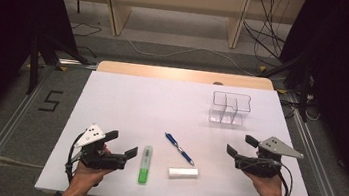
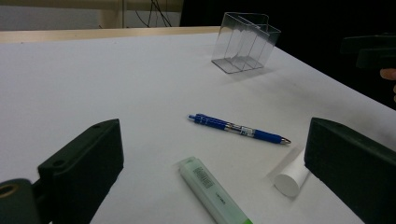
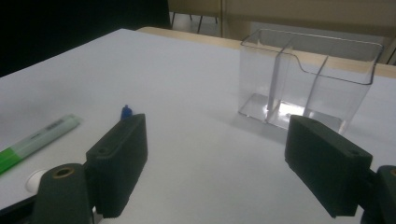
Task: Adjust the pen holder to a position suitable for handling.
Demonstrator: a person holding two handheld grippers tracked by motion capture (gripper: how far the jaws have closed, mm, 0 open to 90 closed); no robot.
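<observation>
white table (image 1: 127,97) front and centre, a strip of bare wooden edge (image 1: 165,72) showing along its far side. beyond it, pale wooden furniture (image 1: 115,7) stands on the grey floor (image 1: 178,53). black cables (image 1: 266,31) tangle at far right. a black "5" mark (image 1: 49,101) sits left of the table, beside a metal rail (image 1: 1,142).

Green marker (image 1: 145,164), blue pen (image 1: 179,148), white cylinder (image 1: 183,172) flat, mid-table, w/ gaps

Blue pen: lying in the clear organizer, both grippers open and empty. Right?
Not quite. The blue pen lies on the white table, apart from the clear organizer, as the high view shows. Left gripper and right gripper are open and empty.
</observation>
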